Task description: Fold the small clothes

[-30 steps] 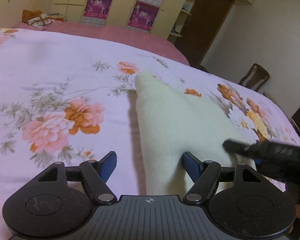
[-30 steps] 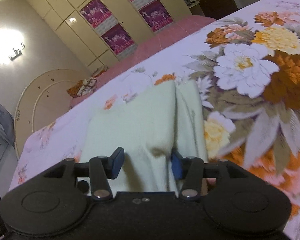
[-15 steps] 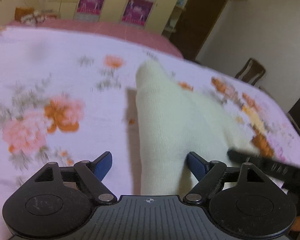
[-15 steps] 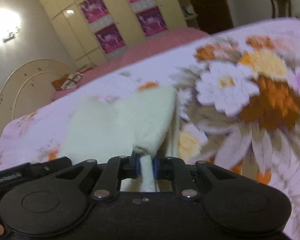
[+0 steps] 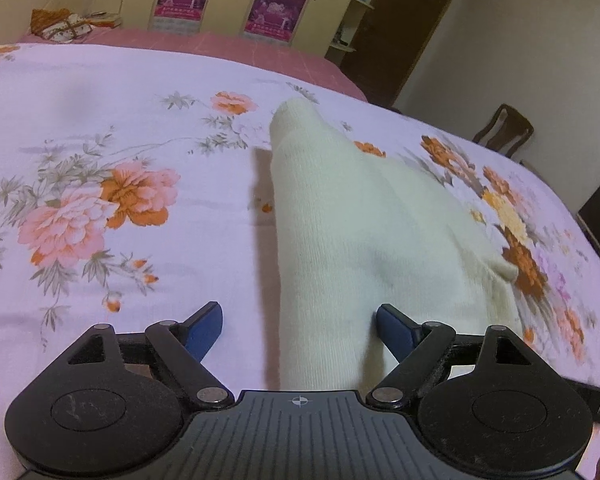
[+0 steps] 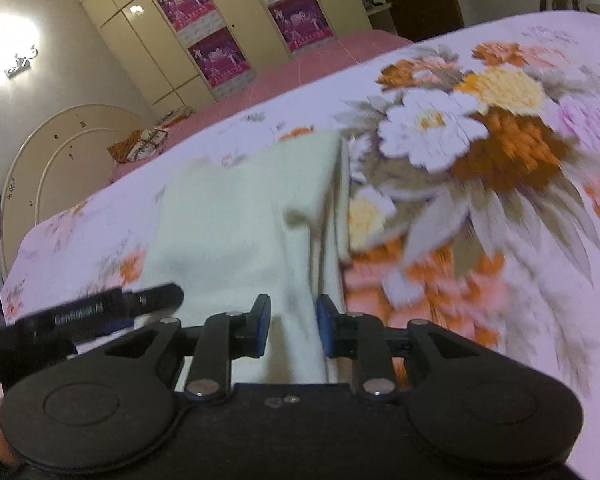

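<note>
A bed (image 5: 100, 280) covered by a floral sheet carries the work. A cream knitted garment (image 5: 360, 240), partly folded, lies flat on the sheet, its long edge running away from the left wrist camera toward a narrow far end. In the right wrist view the same garment (image 6: 236, 232) shows a folded flap lying over its right side, with a lower layer exposed along that edge. The left gripper (image 5: 299, 322) sits at the near end of the garment with its jaws released and spread wide; the left pad rests over bare sheet and the right pad over the cloth, neither pressing on it. The right gripper (image 6: 291, 330) sits at the near edge of the folded flap. Its jaws have just been opening and now stand narrowly apart with a strip of the cloth between them; the picture is blurred, but the pads appear not to clamp the cloth.
</note>
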The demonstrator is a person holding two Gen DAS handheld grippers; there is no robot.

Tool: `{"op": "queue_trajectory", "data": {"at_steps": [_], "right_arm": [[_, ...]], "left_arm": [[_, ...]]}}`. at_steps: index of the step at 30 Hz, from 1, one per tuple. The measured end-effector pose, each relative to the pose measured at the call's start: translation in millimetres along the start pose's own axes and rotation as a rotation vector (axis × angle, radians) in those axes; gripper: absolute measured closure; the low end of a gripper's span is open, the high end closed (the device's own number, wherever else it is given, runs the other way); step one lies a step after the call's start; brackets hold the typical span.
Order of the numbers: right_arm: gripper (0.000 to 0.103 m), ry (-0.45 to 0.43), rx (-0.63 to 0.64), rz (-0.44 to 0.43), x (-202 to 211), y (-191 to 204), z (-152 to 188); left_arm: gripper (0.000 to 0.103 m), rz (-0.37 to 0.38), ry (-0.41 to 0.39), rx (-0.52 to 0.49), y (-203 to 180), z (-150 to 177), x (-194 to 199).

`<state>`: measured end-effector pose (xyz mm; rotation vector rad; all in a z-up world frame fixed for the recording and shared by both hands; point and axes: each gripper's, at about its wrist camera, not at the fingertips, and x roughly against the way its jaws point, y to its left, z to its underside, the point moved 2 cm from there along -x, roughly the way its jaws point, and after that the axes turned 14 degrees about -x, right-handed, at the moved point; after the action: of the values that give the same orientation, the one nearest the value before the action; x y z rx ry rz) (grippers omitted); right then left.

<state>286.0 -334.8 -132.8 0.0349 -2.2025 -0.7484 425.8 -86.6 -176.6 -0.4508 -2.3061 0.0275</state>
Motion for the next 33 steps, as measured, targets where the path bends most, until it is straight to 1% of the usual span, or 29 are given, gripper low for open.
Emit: {"op": "queue_trajectory", "data": {"at_steps": [2,4,6,8,10,11,13,15,19,23,28,33], "right_arm": [[0.079,0.008,0.024,0.038,2.1,-1.4,11.7],[0.082,0.022,0.045,0.055,4.4,-2.4,20.1],[0.083,0.038,0.067,0.065,6.7,-2.0,23.8],[0.088,0.05,0.089,0.086,8.4,-2.5,25.8],[0.091,0.036,0.129,0.129,9.5,-2.0,27.1],[0.088,0.022,0.148,0.158,10.3,-0.8,27.8],[0.088,0.012,0.168,0.187,11.3,1.6,27.9],[0.088,0.012,0.164,0.177,13.6,4.2,26.5],[0.077,-0.039,0.138,0.121,22.9,11.9,14.4],[0.077,-0.08,0.139,0.1,19.2,23.3,-4.0],[0.077,-0.128,0.147,0.087,2.0,38.2,-30.1],[0.077,-0.143,0.157,0.098,-22.5,46.0,-50.1]], "left_arm": [[0.019,-0.01,0.008,-0.026,-3.1,0.1,0.2],[0.019,-0.016,0.018,-0.027,-3.6,-1.0,0.6],[0.019,-0.022,0.028,-0.024,-4.2,-2.1,0.6],[0.019,-0.03,0.037,-0.032,-5.9,-3.1,0.1],[0.019,-0.034,0.047,-0.035,-6.5,-4.2,0.4],[0.019,-0.036,0.051,-0.032,-6.3,-4.8,1.0],[0.019,-0.04,0.057,-0.026,-6.3,-5.9,2.6],[0.019,-0.04,0.053,-0.025,-6.7,-8.1,6.0],[0.019,-0.049,0.029,-0.033,-8.0,-14.3,12.3],[0.019,-0.051,0.015,-0.045,-9.3,-25.0,12.6],[0.019,-0.07,0.006,-0.056,-9.8,-41.8,6.2],[0.019,-0.086,-0.003,-0.086,-13.5,-58.1,-2.8]]}}
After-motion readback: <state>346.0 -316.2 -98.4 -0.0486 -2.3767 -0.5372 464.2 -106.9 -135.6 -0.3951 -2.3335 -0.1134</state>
